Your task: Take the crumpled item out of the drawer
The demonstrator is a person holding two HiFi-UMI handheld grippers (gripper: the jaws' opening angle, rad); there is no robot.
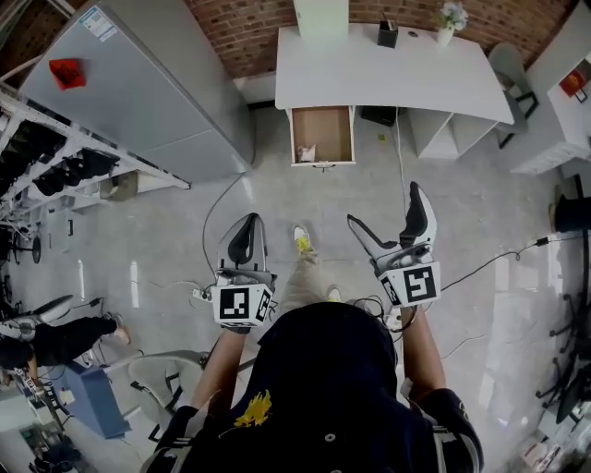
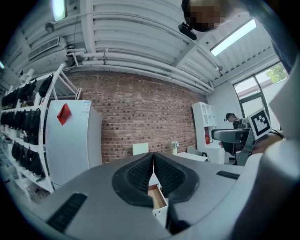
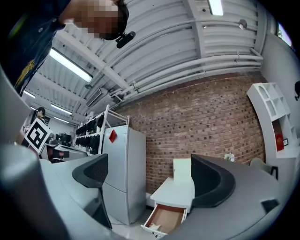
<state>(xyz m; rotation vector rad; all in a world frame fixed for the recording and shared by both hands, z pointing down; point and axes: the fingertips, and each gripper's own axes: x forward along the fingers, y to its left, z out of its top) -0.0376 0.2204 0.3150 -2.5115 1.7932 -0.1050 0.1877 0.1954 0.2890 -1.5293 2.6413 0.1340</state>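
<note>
The wooden drawer (image 1: 322, 135) stands pulled out of the white desk (image 1: 388, 78), far ahead of me across the floor. A small white crumpled item (image 1: 307, 152) lies in its front left corner, also seen in the right gripper view as a pale lump (image 3: 153, 227) in the drawer (image 3: 165, 218). My left gripper (image 1: 245, 242) is shut with nothing in it, its pads (image 2: 140, 172) pressed together. My right gripper (image 1: 384, 205) is open and empty, its jaws wide apart (image 3: 150, 180). Both are held in the air well short of the drawer.
A grey fridge (image 1: 138, 92) stands left of the desk, with a rack of dark shoes (image 1: 55, 166) further left. Cables (image 1: 480, 263) trail over the floor. A black box (image 1: 388, 35) and a small vase (image 1: 450, 20) sit on the desk; a chair (image 1: 511, 74) is at its right.
</note>
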